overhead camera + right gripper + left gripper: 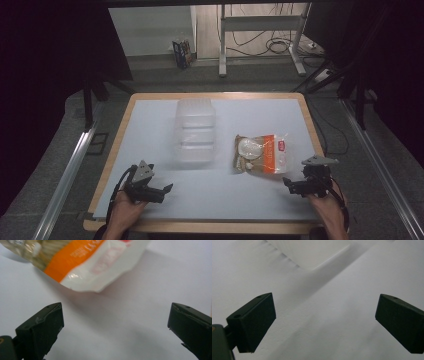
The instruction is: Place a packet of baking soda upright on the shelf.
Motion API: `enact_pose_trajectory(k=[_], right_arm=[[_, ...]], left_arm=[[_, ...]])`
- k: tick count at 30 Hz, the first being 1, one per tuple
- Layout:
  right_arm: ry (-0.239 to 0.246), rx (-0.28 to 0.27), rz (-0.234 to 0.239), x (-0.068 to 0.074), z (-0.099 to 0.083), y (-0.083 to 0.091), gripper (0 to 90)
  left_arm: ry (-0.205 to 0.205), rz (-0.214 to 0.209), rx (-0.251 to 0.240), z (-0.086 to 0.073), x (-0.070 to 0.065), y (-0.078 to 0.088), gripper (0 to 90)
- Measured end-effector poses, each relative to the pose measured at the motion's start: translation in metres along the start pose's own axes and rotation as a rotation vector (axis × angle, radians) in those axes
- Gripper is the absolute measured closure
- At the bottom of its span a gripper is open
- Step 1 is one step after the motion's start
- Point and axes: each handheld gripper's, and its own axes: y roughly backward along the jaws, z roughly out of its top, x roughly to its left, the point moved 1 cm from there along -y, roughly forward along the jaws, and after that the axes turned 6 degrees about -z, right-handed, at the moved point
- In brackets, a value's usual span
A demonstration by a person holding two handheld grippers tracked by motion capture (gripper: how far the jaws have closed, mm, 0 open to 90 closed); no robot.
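White table (150, 125), grey carpet (45, 150), floor cables (280, 46)

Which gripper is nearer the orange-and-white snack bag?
Right. The right gripper sits just off the snack bag, apart from it; the left gripper is across the table, nearer the clear container.

No lettering can be read anywhere. The clear plastic food packet with an orange band and white end (261, 154) carries a small red label near its white end and pale printing along the orange band; in the right gripper view (82, 262) that printing is blurred beyond reading, and the red mark is cut off at the packet's edge.
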Motion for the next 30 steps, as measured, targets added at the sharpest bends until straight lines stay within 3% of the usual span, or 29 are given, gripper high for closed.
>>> enact_pose_trajectory(k=[10,30], right_arm=[[-0.008,-0.056,0.013,-0.0028,0.0014,0.0020,0.0],[-0.006,-0.077,0.022,0.0011,0.0044,0.0004,0.0]], left_arm=[[-0.001,-0.010,-0.017,-0.0015,0.0002,0.0006,2.8],[-0.009,-0.003,-0.021,-0.0015,-0.0026,-0.0016,2.7]])
